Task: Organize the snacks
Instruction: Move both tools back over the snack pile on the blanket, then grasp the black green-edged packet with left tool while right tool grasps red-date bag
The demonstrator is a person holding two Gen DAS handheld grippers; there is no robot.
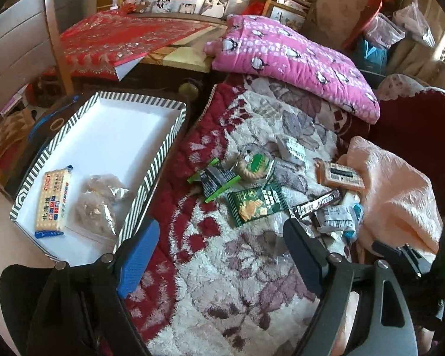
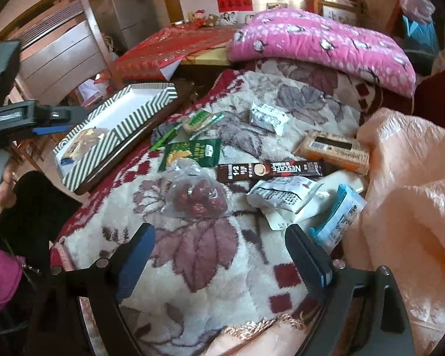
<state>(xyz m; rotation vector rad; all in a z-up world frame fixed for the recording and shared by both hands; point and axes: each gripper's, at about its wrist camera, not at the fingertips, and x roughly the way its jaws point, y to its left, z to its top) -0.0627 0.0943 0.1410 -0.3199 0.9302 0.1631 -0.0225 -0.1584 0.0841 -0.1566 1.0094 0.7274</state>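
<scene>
A striped box (image 1: 151, 166) with a white floor lies at the left. It holds a cracker pack (image 1: 52, 201) and a clear bag of snacks (image 1: 96, 204). Loose snacks lie on the floral blanket (image 1: 222, 281): a green packet (image 1: 256, 206), a Nescafe stick (image 1: 316, 204), an orange pack (image 1: 339, 175) and a round biscuit pack (image 1: 255, 167). My left gripper (image 1: 219, 237) hangs open over the blanket beside the box, with nothing between its fingers. My right gripper (image 2: 221, 234) is open and empty too. Just ahead of it lies a clear bag of red dates (image 2: 197, 197).
A pink penguin quilt (image 1: 296, 59) is heaped at the back. A peach blanket (image 2: 400, 207) bulges at the right, against several white and blue packets (image 2: 284, 195). A red cloth (image 1: 118, 44) covers a table behind the box. A wooden chair (image 2: 59, 50) stands at the far left.
</scene>
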